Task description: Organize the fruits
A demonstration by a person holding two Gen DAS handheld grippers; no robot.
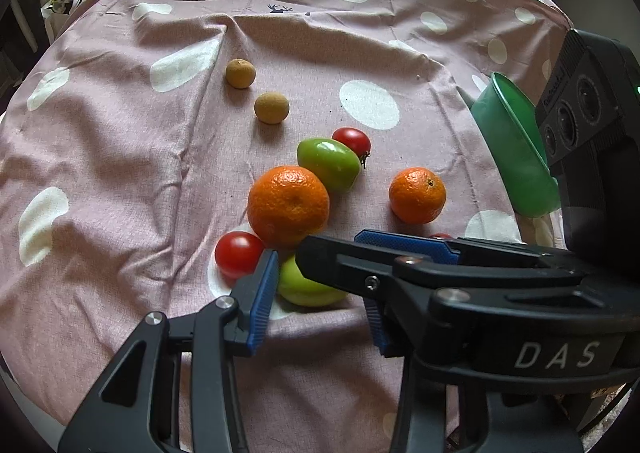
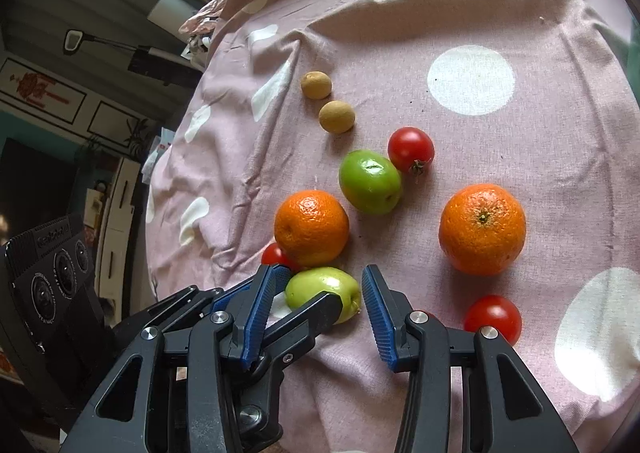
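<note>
Right gripper [image 2: 322,285] straddles the near green fruit [image 2: 320,289], jaws parted. A sliver of cloth shows between my left pad and the fruit, so nothing is clamped. Left gripper [image 1: 320,285] is at the same fruit, one pad against its side. The other pad is hidden behind the right gripper, so I cannot tell whether it grips.

The fruit lies on the pink dotted cloth [image 2: 480,157], touching the nearer mandarin [image 2: 312,227]. A second mandarin [image 2: 482,229], a second green fruit [image 2: 370,181], cherry tomatoes and two small brown fruits lie around it. A green bowl [image 1: 516,157] sits tilted at the cloth's right edge.
</note>
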